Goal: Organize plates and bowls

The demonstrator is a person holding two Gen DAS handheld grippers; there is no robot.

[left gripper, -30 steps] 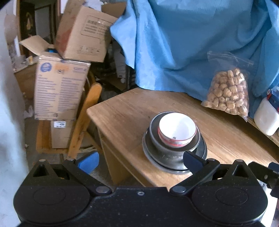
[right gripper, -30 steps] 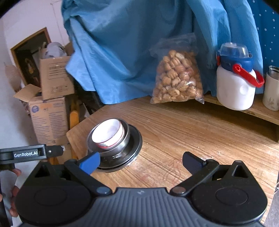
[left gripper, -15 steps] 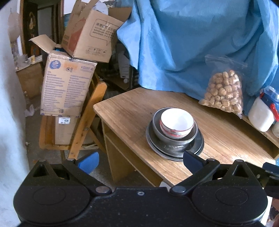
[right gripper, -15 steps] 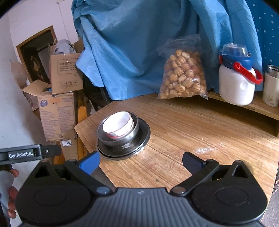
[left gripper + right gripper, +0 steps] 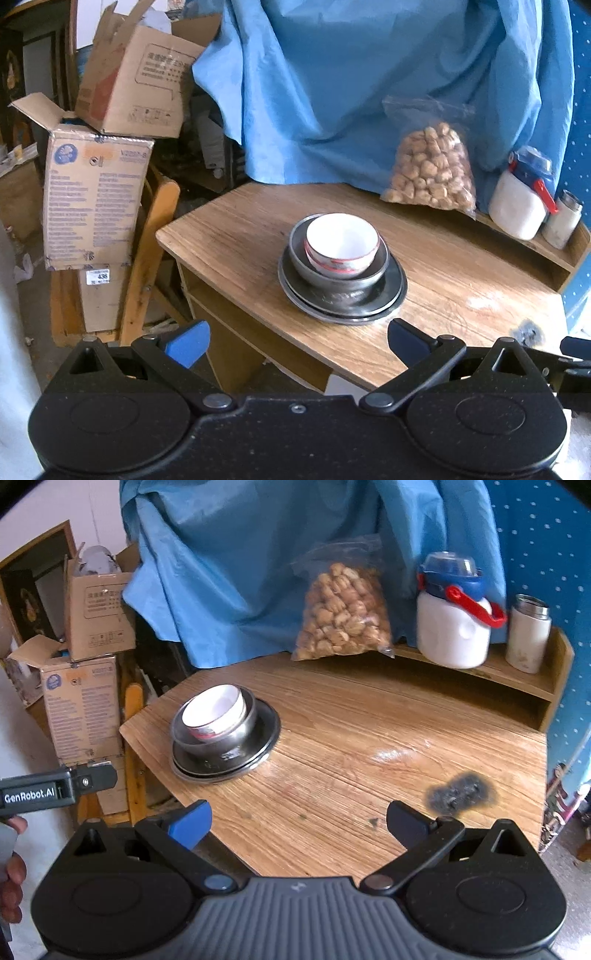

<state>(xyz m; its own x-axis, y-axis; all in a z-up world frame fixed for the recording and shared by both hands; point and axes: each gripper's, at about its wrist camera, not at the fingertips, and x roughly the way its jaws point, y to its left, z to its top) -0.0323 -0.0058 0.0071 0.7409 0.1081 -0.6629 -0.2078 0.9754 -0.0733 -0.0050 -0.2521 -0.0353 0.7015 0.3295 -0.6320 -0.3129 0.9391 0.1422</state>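
Crockery stack, left wrist view: white ceramic bowl with red-patterned band [image 5: 341, 243] nested in a grey metal bowl [image 5: 332, 273], which sits on dark round metal plates [image 5: 343, 299] near the left front corner of the wooden table [image 5: 461, 266]. We judge the sorting done — nothing loose remains in sight. All pieces sit mouth-up; being round, they have no long axis, and the stack's axis runs vertical, the white bowl tilted slightly. Our left gripper [image 5: 295, 338] is spread wide, holding nothing, short of the table edge.

Right wrist view: same stack, white bowl leaning. Our right gripper [image 5: 297, 821] — likewise spread and empty — hangs over the near table edge, well apart from the stack.
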